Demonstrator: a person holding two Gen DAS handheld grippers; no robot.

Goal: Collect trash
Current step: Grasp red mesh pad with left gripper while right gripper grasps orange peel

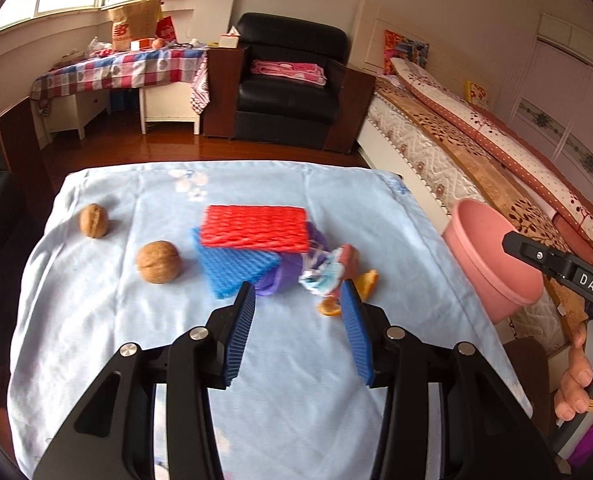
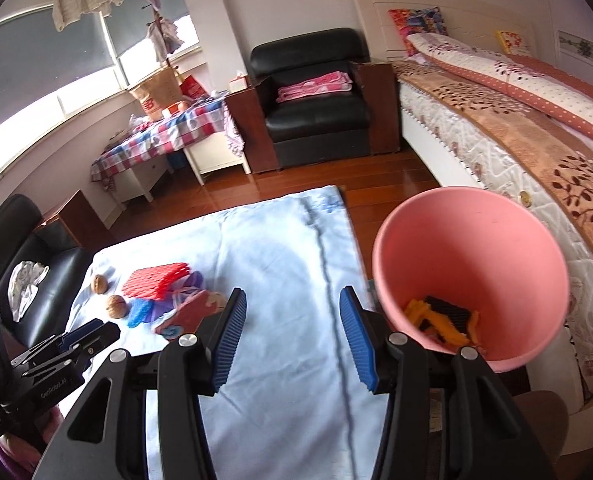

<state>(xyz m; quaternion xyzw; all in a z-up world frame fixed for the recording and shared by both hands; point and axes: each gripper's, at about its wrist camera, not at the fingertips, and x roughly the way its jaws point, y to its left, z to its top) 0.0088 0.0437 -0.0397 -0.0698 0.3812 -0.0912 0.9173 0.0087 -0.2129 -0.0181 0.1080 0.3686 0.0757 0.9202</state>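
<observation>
On the light blue cloth (image 1: 96,320) lie a red foam net (image 1: 254,226), a blue foam net (image 1: 232,268), purple plastic (image 1: 284,276), a crumpled wrapper (image 1: 326,272) and orange peel (image 1: 366,282). My left gripper (image 1: 298,294) is open, just short of the wrapper. My right gripper (image 2: 292,304) is open and empty over the cloth's right side (image 2: 288,248), next to the pink bin (image 2: 472,248), which holds orange peel (image 2: 436,320) and a black piece (image 2: 448,310). The red net (image 2: 156,280) and wrapper (image 2: 188,312) show left of it.
Two walnuts (image 1: 158,262) (image 1: 93,221) lie on the cloth's left side. The pink bin (image 1: 484,252) stands off the table's right edge beside a bed (image 1: 476,148). A black armchair (image 1: 292,80) and a checked-cloth desk (image 1: 124,68) stand beyond.
</observation>
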